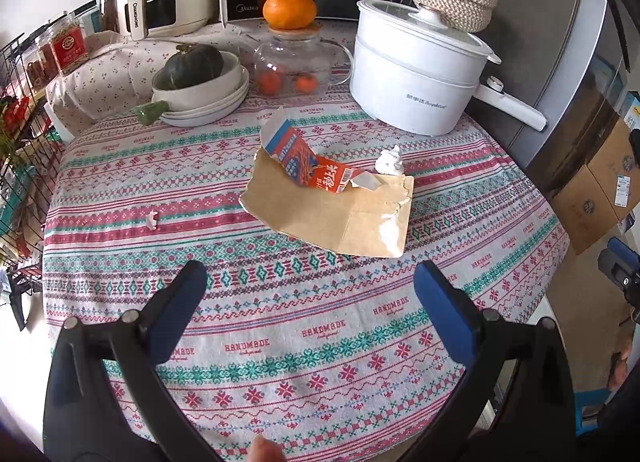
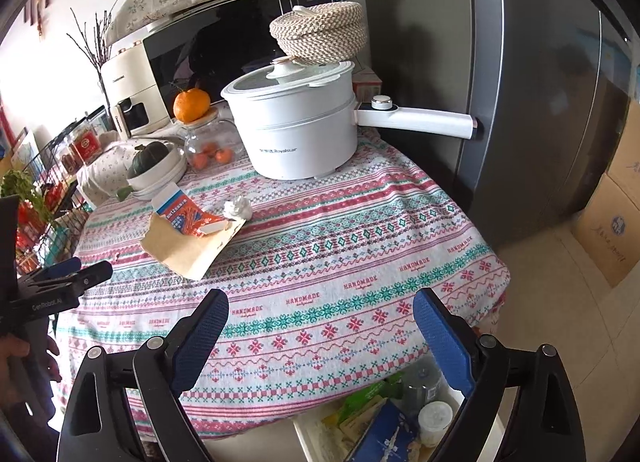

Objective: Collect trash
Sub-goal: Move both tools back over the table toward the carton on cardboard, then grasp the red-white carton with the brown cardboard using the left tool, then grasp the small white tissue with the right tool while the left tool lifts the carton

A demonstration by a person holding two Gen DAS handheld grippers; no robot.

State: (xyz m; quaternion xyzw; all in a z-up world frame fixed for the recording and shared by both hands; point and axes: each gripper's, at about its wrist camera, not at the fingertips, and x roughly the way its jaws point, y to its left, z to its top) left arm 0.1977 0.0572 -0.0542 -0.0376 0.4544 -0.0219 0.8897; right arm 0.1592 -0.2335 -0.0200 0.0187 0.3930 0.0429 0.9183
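Both claws, left claw [image 1: 310,290] and right claw [image 2: 320,316], wide and empty, torn carton [image 1: 308,160] well ahead.

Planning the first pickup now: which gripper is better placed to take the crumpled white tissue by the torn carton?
Probably the left. The left gripper is open and faces the crumpled tissue and torn carton almost straight ahead. The right gripper, also open and empty, sees the tissue off to its left and farther across the tablecloth.

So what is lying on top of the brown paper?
A torn orange carton and a white scrap lie on the brown paper. What is under them stays hidden.
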